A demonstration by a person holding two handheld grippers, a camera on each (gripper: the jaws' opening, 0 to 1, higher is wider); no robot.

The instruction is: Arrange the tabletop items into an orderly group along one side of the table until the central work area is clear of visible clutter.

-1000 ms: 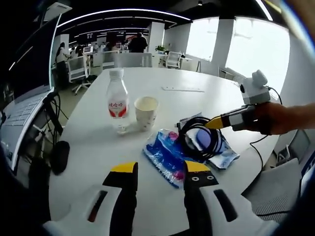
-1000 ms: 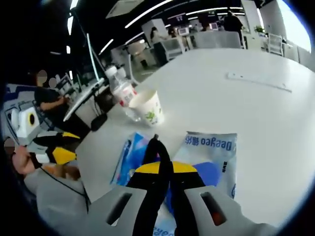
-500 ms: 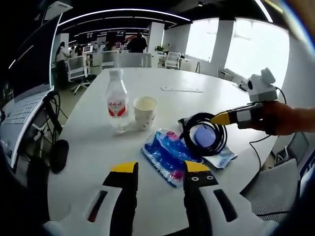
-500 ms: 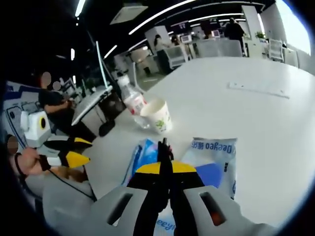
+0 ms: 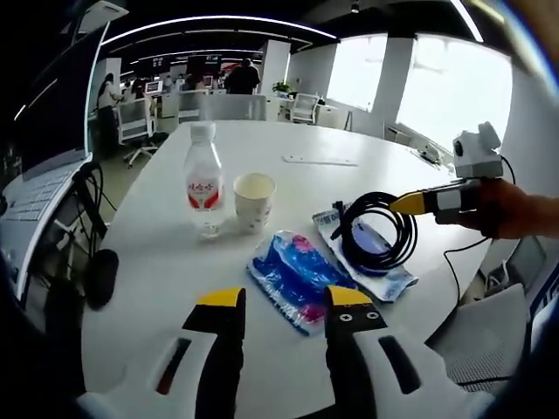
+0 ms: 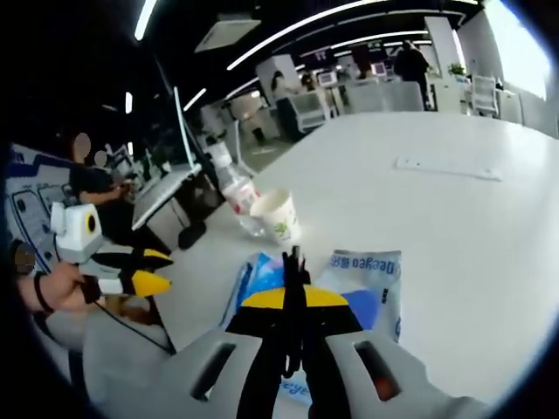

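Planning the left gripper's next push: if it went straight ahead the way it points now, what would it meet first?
Probably the crinkled blue plastic packet, lying just beyond the open left gripper; depth is uncertain.

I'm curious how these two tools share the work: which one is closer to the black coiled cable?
The right gripper: its fingers are shut on the black coiled cable, lifting it above the packets. The left gripper is open, short of it, nearer the blue packet.
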